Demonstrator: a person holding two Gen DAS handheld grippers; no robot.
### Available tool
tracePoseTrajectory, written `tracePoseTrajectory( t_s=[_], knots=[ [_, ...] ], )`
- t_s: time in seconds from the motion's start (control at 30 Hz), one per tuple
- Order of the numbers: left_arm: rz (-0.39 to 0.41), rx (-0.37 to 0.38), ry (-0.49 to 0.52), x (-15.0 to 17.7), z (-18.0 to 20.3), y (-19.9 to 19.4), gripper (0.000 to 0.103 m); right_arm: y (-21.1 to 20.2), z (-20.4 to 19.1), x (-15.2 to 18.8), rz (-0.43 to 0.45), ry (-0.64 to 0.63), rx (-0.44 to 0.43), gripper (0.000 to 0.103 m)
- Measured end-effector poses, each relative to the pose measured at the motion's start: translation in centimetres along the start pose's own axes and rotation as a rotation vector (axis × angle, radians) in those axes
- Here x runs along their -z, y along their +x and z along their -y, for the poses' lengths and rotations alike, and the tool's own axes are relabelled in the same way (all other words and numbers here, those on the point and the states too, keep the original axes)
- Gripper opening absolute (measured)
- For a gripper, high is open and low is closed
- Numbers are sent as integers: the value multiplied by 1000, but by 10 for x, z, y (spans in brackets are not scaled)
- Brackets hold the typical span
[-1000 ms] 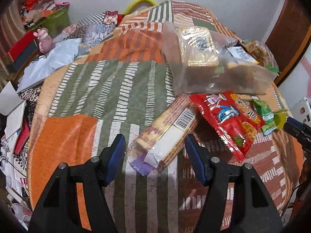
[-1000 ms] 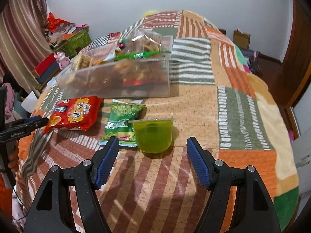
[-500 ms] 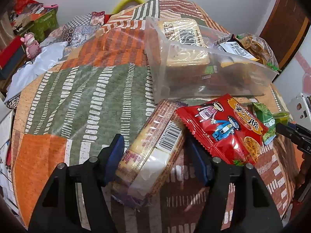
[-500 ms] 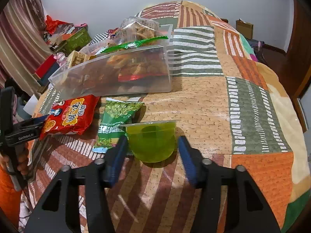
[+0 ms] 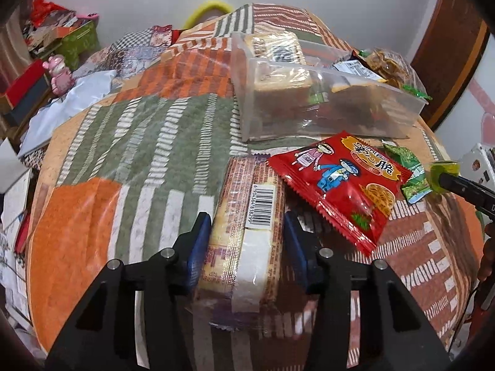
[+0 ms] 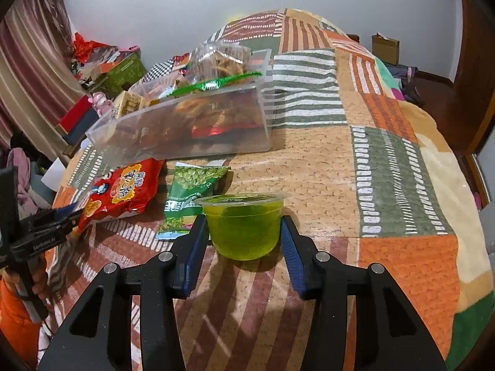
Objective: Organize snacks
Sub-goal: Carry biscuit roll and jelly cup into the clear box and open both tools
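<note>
Left tongs [image 5: 247, 244] closing on the long biscuit pack [image 5: 247, 216], pads at both long edges, so it lifts without bending. Right tongs [image 6: 244, 238] narrow, clamped on the green jelly cup [image 6: 244, 225] below its rim. Both sit on the bed quilt [image 6: 340, 170], near the clear bin [image 6: 185, 133] they likely go into; red packet [image 5: 340, 185] and green pea bag [image 6: 191, 191] wait between.

- Bed covered by a patchwork blanket [image 6: 386, 160] in orange, green and brown striped squares.
- Clear plastic bin [image 6: 191, 136] of snacks, mid-bed.
- Toward the near edge: long biscuit pack [image 5: 247, 228], red noodle-snack bag [image 5: 340, 179], green pea packet [image 6: 188, 191], green jelly cup [image 6: 244, 225].
</note>
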State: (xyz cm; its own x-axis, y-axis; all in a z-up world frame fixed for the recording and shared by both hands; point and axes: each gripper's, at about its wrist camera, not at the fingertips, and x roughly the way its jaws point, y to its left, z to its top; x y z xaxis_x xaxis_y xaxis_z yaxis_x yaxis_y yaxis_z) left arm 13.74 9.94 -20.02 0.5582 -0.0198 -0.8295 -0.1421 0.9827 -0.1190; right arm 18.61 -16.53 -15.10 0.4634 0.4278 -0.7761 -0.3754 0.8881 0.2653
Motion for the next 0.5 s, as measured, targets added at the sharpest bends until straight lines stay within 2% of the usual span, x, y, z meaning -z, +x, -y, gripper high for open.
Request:
tracePoseTrajectory(
  t_s=[0.27, 0.5],
  knots=[
    [68, 5, -42, -4, -9, -34, 42, -15, -9, -11, 54, -18, -9, 43],
    [116, 18, -53, -14, -9, -52, 42, -21, -22, -22, 93, -43, -25, 43]
  ],
)
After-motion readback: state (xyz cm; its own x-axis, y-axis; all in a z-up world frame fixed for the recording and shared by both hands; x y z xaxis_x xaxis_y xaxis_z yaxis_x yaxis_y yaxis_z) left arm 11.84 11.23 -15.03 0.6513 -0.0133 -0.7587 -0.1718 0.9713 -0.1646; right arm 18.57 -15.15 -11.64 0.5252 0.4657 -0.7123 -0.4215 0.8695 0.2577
